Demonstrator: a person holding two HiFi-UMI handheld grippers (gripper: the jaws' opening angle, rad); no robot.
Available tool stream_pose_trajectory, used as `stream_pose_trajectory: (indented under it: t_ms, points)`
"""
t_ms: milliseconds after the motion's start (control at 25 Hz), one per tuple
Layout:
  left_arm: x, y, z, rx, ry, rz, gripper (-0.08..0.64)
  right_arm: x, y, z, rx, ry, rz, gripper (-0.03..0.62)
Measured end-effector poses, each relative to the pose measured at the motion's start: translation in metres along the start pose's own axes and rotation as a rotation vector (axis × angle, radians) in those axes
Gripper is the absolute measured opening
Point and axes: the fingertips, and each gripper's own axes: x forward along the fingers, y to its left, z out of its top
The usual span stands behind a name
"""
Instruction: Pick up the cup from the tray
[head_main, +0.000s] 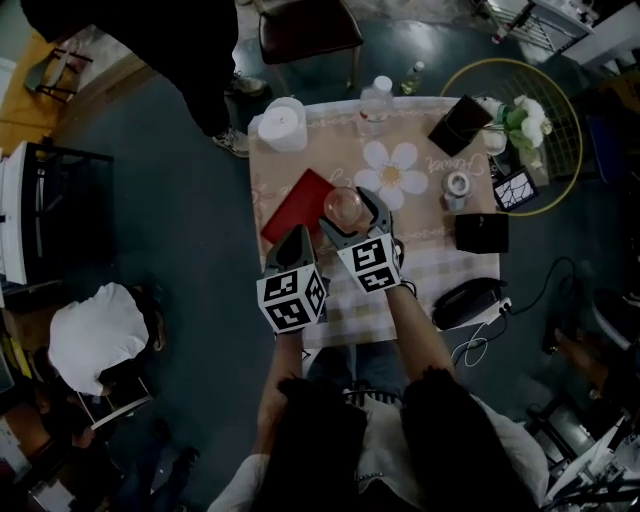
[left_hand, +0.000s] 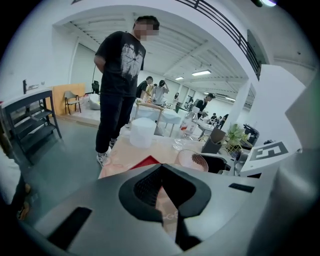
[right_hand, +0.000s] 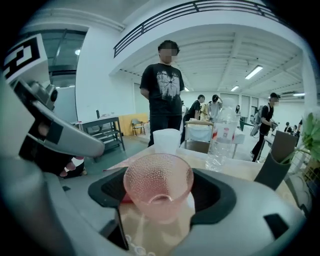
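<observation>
The fingers of my right gripper press both sides of the pink glass cup, which I hold over the tablecloth, just right of the red tray. My left gripper hangs alongside, pinched together, empty.

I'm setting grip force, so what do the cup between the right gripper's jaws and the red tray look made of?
The cup looks like pink-tinted glass or clear plastic: see-through, with a dimpled wall. The red tray is flat and opaque, with no glare visible; it could be plastic or card, and the pictures don't settle which.
</observation>
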Motion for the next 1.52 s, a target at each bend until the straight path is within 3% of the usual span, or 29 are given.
stream_pose_trajectory:
  t_ms: [400, 720, 880, 1160, 1520]
  points:
    - [0.003, -0.047, -0.014, 0.055, 0.018, -0.081, 0.009, -0.045, -0.027, -0.028, 0.046, 0.012, -0.088, 0.391]
    - [0.0, -0.058, -0.028, 0.052, 0.035, -0.106, 0.009, -0.064, -0.034, -0.057, 0.078, 0.036, -0.116, 0.391]
    - [0.001, -0.063, -0.033, -0.006, 0.032, -0.128, 0.009, -0.064, -0.037, -0.069, 0.112, 0.036, -0.123, 0.391]
    - [0.001, -0.077, -0.036, 0.031, 0.04, -0.151, 0.009, -0.069, -0.037, -0.072, 0.139, 0.023, -0.118, 0.391]
    - [-0.008, -0.068, -0.031, 0.048, 0.017, -0.122, 0.009, -0.082, -0.034, -0.049, 0.137, -0.026, -0.069, 0.394]
